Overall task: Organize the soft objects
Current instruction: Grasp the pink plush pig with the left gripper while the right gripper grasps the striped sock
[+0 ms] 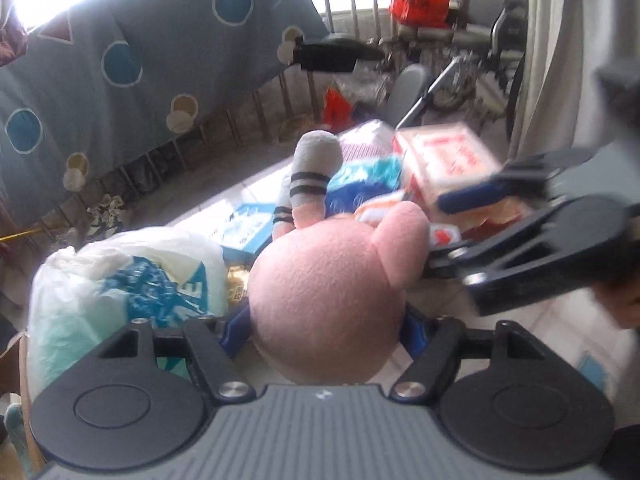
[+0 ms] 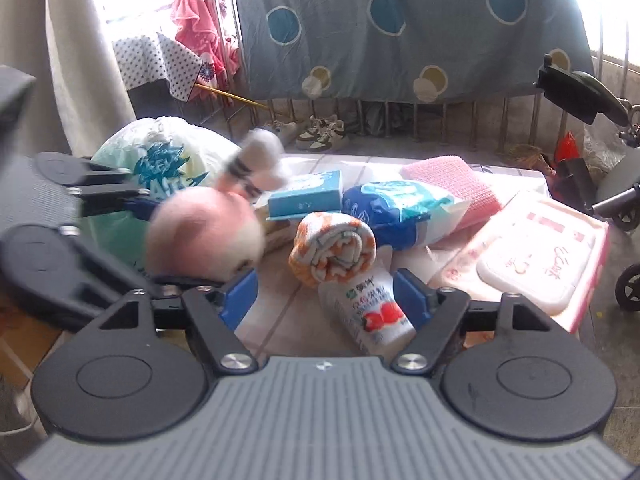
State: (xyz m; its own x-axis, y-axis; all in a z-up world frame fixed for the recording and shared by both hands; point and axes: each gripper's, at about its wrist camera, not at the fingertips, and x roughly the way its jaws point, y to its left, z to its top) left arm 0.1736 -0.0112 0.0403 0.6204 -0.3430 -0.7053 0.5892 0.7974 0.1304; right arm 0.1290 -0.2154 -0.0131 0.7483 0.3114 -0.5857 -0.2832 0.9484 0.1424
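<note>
**Plush Toy Held in Left Gripper; Right Gripper Free**

The left gripper (image 1: 320,328) is closed on the pink plush toy (image 1: 328,300), its blue pads pressed into both sides of the round head, near the table's left end beside the white plastic bag (image 1: 120,280). The toy appears light, compressible and fleecy; gripping the head bulk is judged secure, while the striped grey limbs (image 1: 316,172) would flop.

The right gripper (image 2: 326,300) stands wide open, holding nothing, its jaws either side of a glossy, slippery-looking pouch (image 2: 368,312). Just beyond lies a rolled orange-and-white towel (image 2: 332,252): soft, cylindrical, best pinched across its middle.
</note>
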